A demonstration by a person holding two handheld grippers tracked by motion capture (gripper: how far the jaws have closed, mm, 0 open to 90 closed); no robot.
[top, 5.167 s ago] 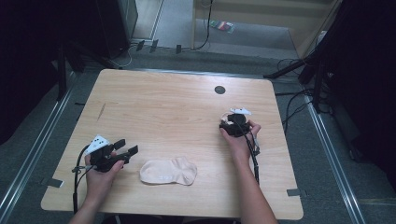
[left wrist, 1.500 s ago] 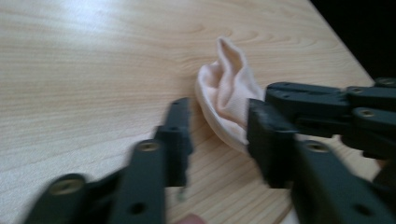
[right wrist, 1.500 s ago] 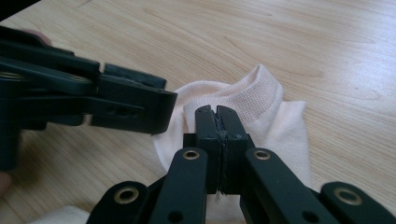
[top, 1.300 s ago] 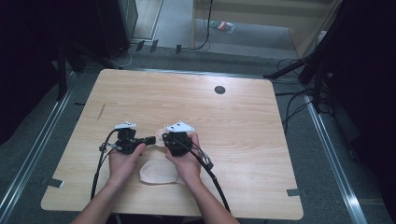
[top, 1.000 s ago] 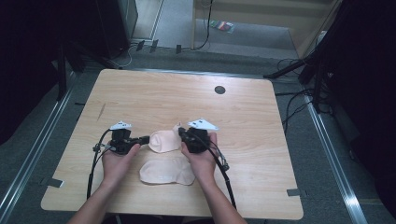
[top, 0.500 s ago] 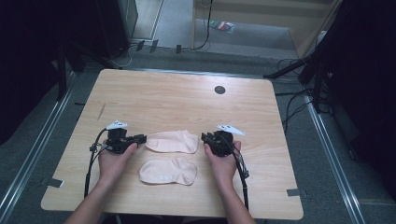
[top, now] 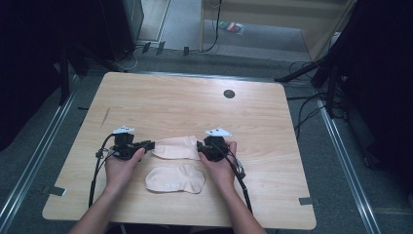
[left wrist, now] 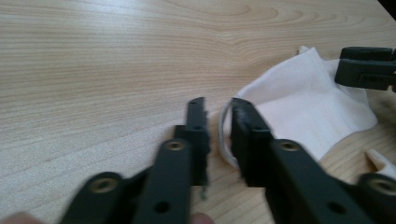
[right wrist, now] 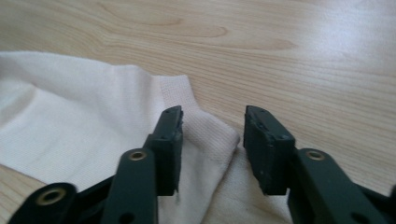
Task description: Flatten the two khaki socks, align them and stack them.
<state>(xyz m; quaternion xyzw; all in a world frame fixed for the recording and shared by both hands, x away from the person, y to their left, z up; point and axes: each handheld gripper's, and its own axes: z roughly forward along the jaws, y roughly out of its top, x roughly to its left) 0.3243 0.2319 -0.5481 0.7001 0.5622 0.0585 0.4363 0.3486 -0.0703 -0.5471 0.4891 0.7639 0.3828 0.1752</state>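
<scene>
High view: two pale cream cotton socks lie on the light wooden table (top: 272, 126). The farther sock (top: 176, 147) is stretched flat between the left tongs (top: 150, 145) and the right tongs (top: 198, 146), one at each of its ends; the nearer sock (top: 175, 179) lies just beside it toward the person, between the two hands and untouched. A small dark round hole (top: 229, 93) sits well apart toward the table's far edge.

Left gripper view: the left tongs (left wrist: 219, 122) stand a narrow gap apart, having just closed a little, with the sock's edge (left wrist: 225, 135) looped between the pads; I cannot tell whether the pads press on it. The other tongs (left wrist: 366, 67) show at the sock's far end.

Right gripper view: the right tongs (right wrist: 212, 128) have just been opening and stand well parted, the ribbed cuff (right wrist: 205, 135) lying slack between them on the table, touched at most by one pad.

Risk: if the left tongs lift or pull away while the edge is caught, the sock would drag and wrinkle, losing its flat lie. The cuff could also snag on the right pad as that hand withdraws.

Hard to make out: from above the hands cover both grips, and each gripper view cuts off the rest of the sock; the nearer sock's corner (left wrist: 380, 161) barely shows.
</scene>
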